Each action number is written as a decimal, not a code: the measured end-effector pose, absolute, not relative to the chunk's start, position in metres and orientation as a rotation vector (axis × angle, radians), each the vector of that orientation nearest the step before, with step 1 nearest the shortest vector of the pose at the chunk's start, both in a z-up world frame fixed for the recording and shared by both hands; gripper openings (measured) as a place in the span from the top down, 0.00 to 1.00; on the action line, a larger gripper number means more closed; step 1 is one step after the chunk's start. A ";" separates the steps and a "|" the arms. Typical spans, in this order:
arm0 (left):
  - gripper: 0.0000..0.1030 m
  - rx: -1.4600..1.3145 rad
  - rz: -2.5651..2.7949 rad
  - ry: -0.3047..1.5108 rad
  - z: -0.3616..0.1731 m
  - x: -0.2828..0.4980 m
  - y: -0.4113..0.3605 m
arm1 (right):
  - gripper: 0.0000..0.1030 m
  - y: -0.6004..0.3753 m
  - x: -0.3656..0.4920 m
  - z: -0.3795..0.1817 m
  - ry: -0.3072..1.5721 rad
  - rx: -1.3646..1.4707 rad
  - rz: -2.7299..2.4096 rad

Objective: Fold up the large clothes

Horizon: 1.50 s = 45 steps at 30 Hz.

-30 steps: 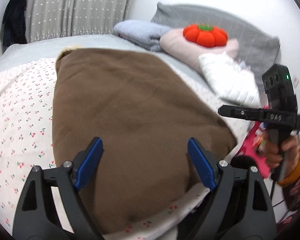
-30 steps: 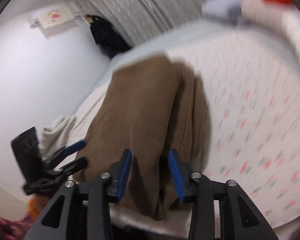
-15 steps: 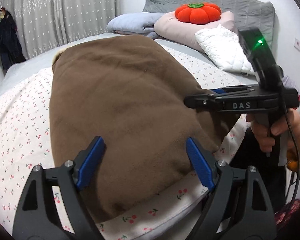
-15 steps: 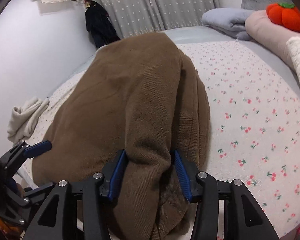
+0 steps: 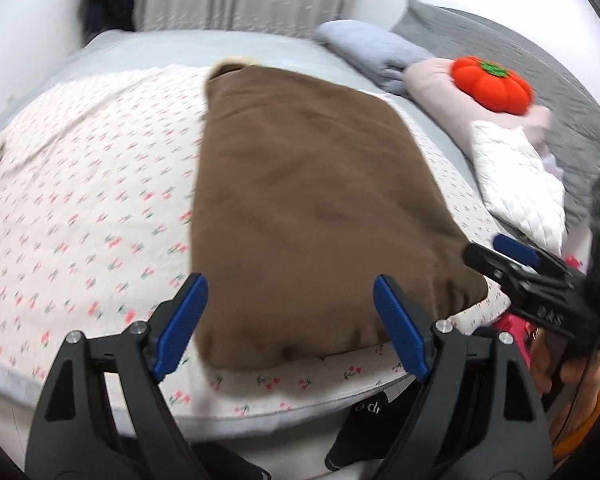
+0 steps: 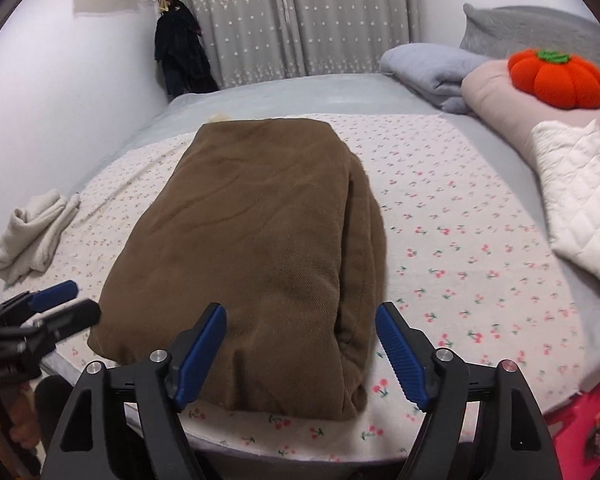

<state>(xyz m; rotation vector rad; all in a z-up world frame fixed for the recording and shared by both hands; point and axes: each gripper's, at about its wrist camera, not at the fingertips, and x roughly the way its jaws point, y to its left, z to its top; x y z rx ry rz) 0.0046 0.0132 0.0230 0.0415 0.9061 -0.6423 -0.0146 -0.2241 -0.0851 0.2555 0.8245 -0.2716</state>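
Note:
A large brown garment point(image 5: 300, 208) lies folded into a long thick rectangle on the cherry-print sheet point(image 5: 84, 208), its near end at the bed's front edge. It also shows in the right wrist view point(image 6: 252, 248). My left gripper point(image 5: 292, 320) is open and empty, just short of the garment's near edge. My right gripper point(image 6: 300, 352) is open and empty over the garment's near right corner, not touching it. The right gripper also shows at the right of the left wrist view point(image 5: 516, 256), and the left gripper at the left of the right wrist view point(image 6: 56, 300).
An orange pumpkin cushion point(image 6: 556, 80) sits on a pink pillow point(image 6: 500, 100) at the bed's head, with a folded grey-blue blanket point(image 6: 424, 68) and a white quilted pillow point(image 6: 580, 192). A crumpled white cloth point(image 6: 32, 236) lies at the left. A dark garment point(image 6: 180, 60) hangs by the curtain.
My right gripper opened and let go of the brown garment's corner, which now lies flat. Both grippers drew back toward the bed's front edge.

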 end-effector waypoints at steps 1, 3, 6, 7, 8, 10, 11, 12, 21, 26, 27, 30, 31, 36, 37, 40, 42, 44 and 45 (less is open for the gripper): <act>0.17 0.043 -0.624 0.912 0.024 0.004 0.016 | 0.21 -0.222 -0.018 -0.083 0.825 0.252 -0.276; 0.14 0.050 -0.577 0.925 0.026 0.001 0.020 | 0.20 -0.218 -0.022 -0.079 0.828 0.247 -0.286; 0.07 0.069 -0.485 0.942 0.030 -0.004 0.025 | 0.20 -0.214 -0.028 -0.075 0.840 0.248 -0.302; 0.06 0.086 -0.449 0.945 0.031 -0.007 0.026 | 0.20 -0.212 -0.030 -0.073 0.843 0.249 -0.304; 0.04 0.105 -0.426 0.948 0.032 -0.010 0.025 | 0.20 -0.211 -0.032 -0.071 0.846 0.248 -0.306; 0.03 0.133 -0.403 0.950 0.033 -0.015 0.026 | 0.19 -0.208 -0.036 -0.067 0.851 0.239 -0.315; 0.02 0.141 -0.393 0.950 0.033 -0.016 0.025 | 0.19 -0.206 -0.038 -0.066 0.851 0.233 -0.319; 0.01 0.149 -0.383 0.951 0.034 -0.018 0.025 | 0.19 -0.204 -0.040 -0.063 0.853 0.224 -0.326; 0.01 0.183 -0.352 0.958 0.035 -0.038 0.019 | 0.17 -0.191 -0.050 -0.060 0.898 0.181 -0.349; 0.01 0.204 -0.339 0.962 0.033 -0.046 0.012 | 0.17 -0.189 -0.053 -0.065 0.926 0.171 -0.369; 0.01 0.208 -0.339 0.962 0.033 -0.047 0.011 | 0.17 -0.190 -0.053 -0.066 0.931 0.174 -0.371; 0.01 0.208 -0.345 0.971 0.031 -0.050 0.008 | 0.17 -0.190 -0.054 -0.068 0.936 0.179 -0.371; 0.01 0.209 -0.347 0.973 0.031 -0.050 0.007 | 0.17 -0.190 -0.054 -0.069 0.939 0.177 -0.371; 0.01 0.219 -0.354 0.979 0.030 -0.054 0.002 | 0.17 -0.186 -0.054 -0.070 0.948 0.169 -0.372; 0.01 0.218 -0.357 0.981 0.029 -0.054 0.002 | 0.17 -0.186 -0.054 -0.071 0.949 0.168 -0.370; 0.01 0.218 -0.362 0.980 0.030 -0.055 0.000 | 0.17 -0.185 -0.053 -0.072 0.955 0.167 -0.366; 0.01 0.219 -0.364 0.979 0.030 -0.056 -0.001 | 0.17 -0.185 -0.052 -0.073 0.959 0.168 -0.364; 0.01 0.219 -0.368 0.981 0.029 -0.055 -0.001 | 0.17 -0.185 -0.051 -0.074 0.960 0.168 -0.364; 0.01 0.220 -0.370 0.983 0.029 -0.055 -0.001 | 0.17 -0.185 -0.051 -0.074 0.961 0.168 -0.364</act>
